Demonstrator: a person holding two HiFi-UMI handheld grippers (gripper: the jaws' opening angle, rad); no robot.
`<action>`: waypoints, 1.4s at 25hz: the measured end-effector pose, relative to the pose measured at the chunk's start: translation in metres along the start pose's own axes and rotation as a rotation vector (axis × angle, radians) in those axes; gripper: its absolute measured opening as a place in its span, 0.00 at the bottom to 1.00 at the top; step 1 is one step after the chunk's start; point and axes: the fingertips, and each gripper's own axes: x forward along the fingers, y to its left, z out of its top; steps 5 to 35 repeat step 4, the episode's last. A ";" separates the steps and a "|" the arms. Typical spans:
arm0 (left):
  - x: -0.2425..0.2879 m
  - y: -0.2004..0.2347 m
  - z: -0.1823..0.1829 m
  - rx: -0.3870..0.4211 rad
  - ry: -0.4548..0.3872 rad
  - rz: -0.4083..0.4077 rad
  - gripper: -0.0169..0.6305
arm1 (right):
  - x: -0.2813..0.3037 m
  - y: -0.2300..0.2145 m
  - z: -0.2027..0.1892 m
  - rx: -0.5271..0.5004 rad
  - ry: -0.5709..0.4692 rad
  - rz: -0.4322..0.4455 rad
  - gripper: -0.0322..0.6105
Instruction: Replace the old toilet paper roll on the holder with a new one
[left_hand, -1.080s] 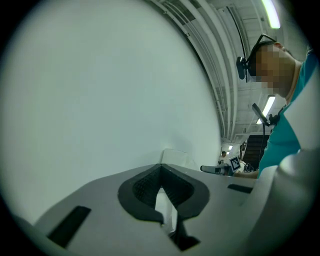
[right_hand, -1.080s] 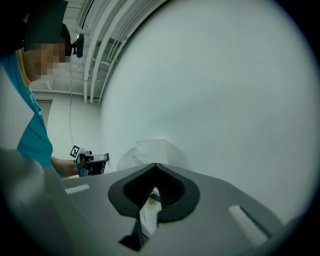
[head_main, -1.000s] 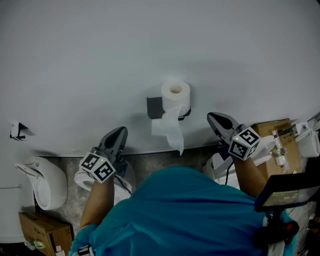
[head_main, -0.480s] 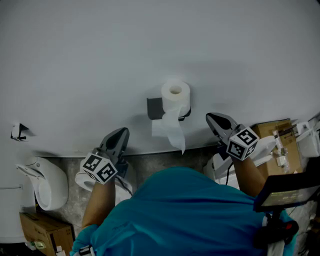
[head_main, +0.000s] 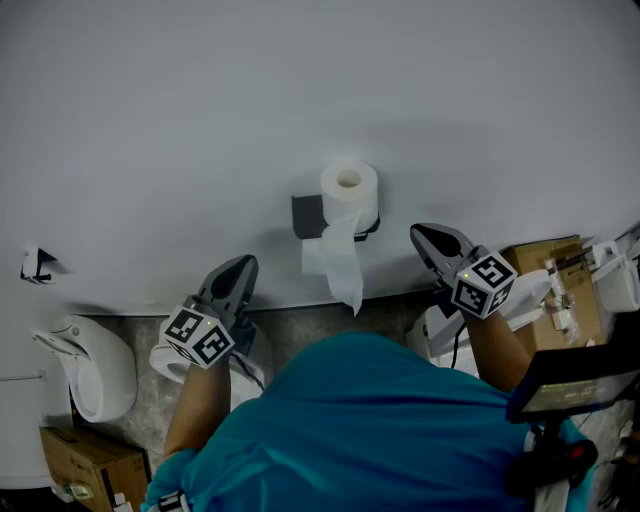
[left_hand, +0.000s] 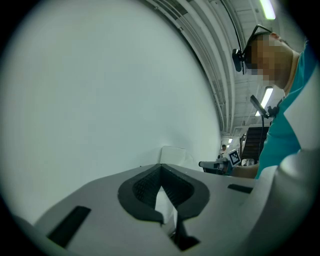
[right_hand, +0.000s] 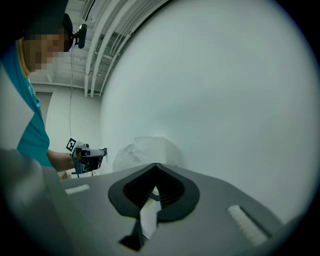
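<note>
A white toilet paper roll (head_main: 349, 189) sits on a dark holder (head_main: 311, 216) fixed to the grey wall, with a loose tail of paper (head_main: 340, 262) hanging down from it. My left gripper (head_main: 241, 265) is below and to the left of the roll, shut, with nothing in it. To the right of the roll, my right gripper (head_main: 424, 235) is also shut and empty. Both point toward the wall, apart from the roll. The left gripper view shows the roll (left_hand: 173, 153) past the closed jaws; the right gripper view shows the roll (right_hand: 145, 151) likewise.
A white urinal (head_main: 88, 365) is at the lower left, above a cardboard box (head_main: 85, 463). Another cardboard box (head_main: 552, 283) and white items stand at the right. A small dark fitting (head_main: 37, 262) sticks out of the wall at left. My teal-clad torso fills the lower middle.
</note>
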 end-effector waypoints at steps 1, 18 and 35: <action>0.000 0.000 0.000 0.000 -0.003 -0.001 0.04 | 0.001 0.000 0.000 -0.002 0.001 0.002 0.05; 0.000 0.002 0.000 -0.001 -0.012 -0.001 0.04 | 0.004 0.000 0.001 -0.007 -0.001 0.009 0.05; 0.000 0.002 0.000 -0.001 -0.012 -0.001 0.04 | 0.004 0.000 0.001 -0.007 -0.001 0.009 0.05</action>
